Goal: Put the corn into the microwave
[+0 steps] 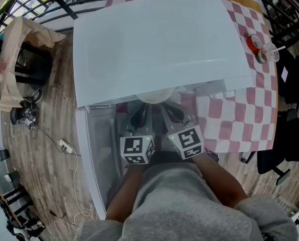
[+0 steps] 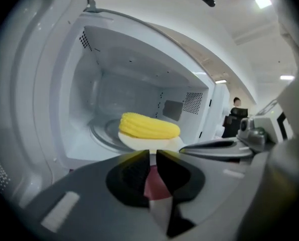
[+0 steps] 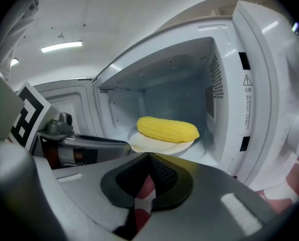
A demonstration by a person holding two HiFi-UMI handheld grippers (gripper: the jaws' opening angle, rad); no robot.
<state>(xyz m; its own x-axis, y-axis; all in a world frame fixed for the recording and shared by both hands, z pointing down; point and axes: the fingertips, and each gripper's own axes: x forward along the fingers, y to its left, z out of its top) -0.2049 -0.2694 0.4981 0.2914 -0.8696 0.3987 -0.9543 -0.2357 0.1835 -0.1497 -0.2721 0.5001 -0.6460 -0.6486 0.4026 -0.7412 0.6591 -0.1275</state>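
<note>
A yellow corn cob (image 2: 149,126) (image 3: 168,129) lies on a white plate (image 2: 139,143) (image 3: 162,147) inside the open white microwave (image 1: 159,44). In the head view only the plate's rim (image 1: 154,97) peeks from under the microwave's top. Both grippers hover side by side just outside the opening, pointed at the corn and apart from it. My left gripper (image 2: 153,153) (image 1: 139,117) has its jaws a narrow slit apart with nothing between them. My right gripper (image 3: 149,155) (image 1: 172,113) is shut and empty.
The microwave door (image 1: 97,149) swings out to the left, beside my left gripper. A red-and-white checked tablecloth (image 1: 240,109) covers the table, with a red cup (image 1: 257,46) at the far right. Chairs (image 1: 290,134) stand to the right, and a bag (image 1: 19,49) and cables to the left.
</note>
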